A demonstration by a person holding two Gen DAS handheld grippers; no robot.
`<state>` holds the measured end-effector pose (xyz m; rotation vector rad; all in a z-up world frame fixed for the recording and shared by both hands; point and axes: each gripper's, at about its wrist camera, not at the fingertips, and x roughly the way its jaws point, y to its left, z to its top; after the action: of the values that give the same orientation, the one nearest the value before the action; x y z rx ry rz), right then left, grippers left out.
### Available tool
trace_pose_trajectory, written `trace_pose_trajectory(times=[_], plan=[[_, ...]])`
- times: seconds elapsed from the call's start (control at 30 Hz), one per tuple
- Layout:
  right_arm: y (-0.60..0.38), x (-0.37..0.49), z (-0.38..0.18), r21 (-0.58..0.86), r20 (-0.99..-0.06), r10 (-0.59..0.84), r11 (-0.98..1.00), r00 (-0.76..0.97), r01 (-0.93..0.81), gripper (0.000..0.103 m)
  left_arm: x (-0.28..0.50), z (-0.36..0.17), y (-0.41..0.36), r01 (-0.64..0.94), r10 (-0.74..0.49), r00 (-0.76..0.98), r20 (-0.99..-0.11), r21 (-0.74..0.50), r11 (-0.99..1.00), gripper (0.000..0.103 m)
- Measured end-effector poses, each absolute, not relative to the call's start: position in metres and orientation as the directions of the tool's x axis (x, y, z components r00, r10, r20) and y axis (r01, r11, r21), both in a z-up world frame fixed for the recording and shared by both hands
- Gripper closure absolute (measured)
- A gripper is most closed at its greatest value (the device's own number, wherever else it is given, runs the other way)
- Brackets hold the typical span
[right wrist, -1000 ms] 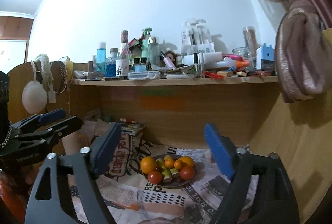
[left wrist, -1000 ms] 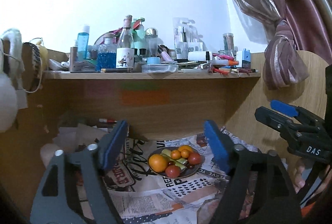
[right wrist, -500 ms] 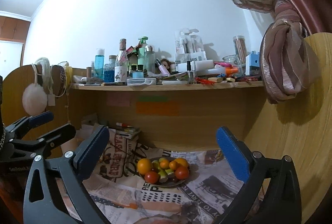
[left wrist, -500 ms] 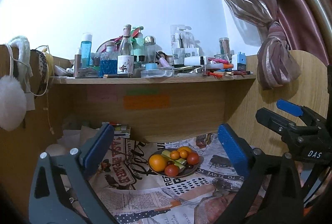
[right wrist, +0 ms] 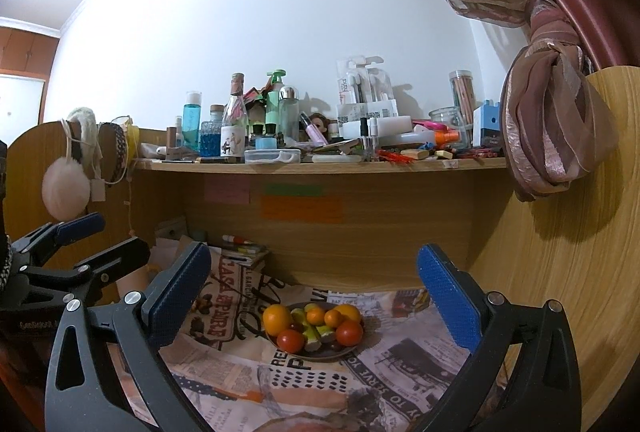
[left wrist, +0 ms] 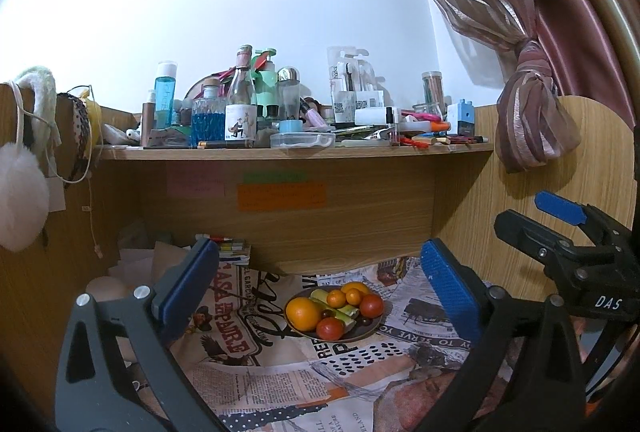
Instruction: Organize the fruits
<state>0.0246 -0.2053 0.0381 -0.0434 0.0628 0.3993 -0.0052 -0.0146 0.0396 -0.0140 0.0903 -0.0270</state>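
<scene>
A dark plate point(left wrist: 368, 330) of fruit sits on newspaper under a wooden shelf. It holds a large orange point(left wrist: 303, 312), small oranges, red tomatoes point(left wrist: 330, 328) and pale green pieces. The plate also shows in the right wrist view point(right wrist: 320, 355), with the orange point(right wrist: 277, 318) on its left. My left gripper point(left wrist: 320, 288) is open and empty, held back from the plate. My right gripper point(right wrist: 316, 292) is open and empty, also short of the plate. Each gripper shows from the side in the other view: the right one point(left wrist: 552, 224) and the left one point(right wrist: 92, 244).
A wooden shelf point(left wrist: 296, 151) crowded with bottles and boxes runs above the fruit. Wooden side panels point(right wrist: 560, 272) close in left and right. A knotted curtain point(left wrist: 528, 119) hangs at right, a white pom-pom point(left wrist: 20, 187) at left. Books point(right wrist: 244, 252) lie behind the newspaper.
Both grippers have pulled back and tilted up a little, and their jaws have spread wider. The fruit plate has not moved.
</scene>
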Motion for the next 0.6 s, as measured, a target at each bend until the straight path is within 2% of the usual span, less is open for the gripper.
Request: trace_pose_trajectory(times=[0.6], plan=[[-0.2107,0.0253,0.0369,-0.035,-0.073,0.378,0.924,0.923,-0.381,0.000,-0.0042,0.0401,-0.0163,0.025,-0.026,0.996,-0.089,-0.015,1.000,0.000]])
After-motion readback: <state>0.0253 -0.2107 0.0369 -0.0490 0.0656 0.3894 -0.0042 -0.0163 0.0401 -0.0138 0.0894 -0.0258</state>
